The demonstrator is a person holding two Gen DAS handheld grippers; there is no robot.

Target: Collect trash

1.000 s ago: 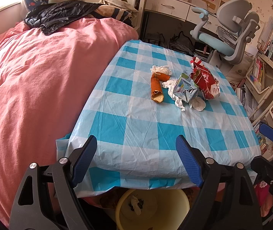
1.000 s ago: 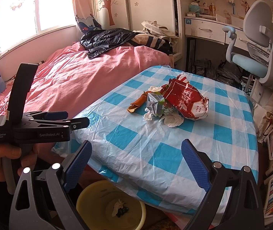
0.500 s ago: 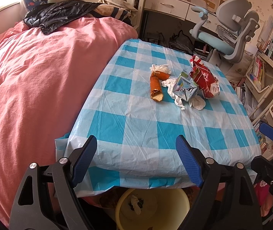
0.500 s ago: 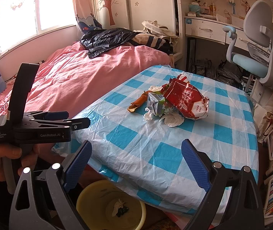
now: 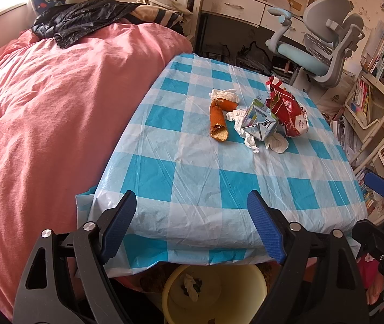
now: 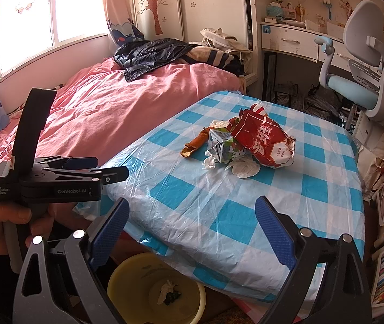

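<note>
Nearest, the left gripper (image 5: 192,226) and right gripper (image 6: 192,229) both stand wide and hold nothing, above a yellow bin (image 6: 127,275) tucked under the desk (image 6: 218,216) edge with some waste inside. Mid-desk lies the trash: orange peel (image 5: 218,120), crumpled tissue (image 5: 248,137), a crushed carton (image 5: 259,121) and a red snack bag (image 5: 289,110), touching one another. A pink bed (image 5: 43,108) adjoins the desk's left; a swivel chair (image 6: 364,62) stands beyond.

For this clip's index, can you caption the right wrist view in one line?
Open right gripper faces a checked table holding a red snack bag, crushed carton and peel; yellow bin below.
</note>
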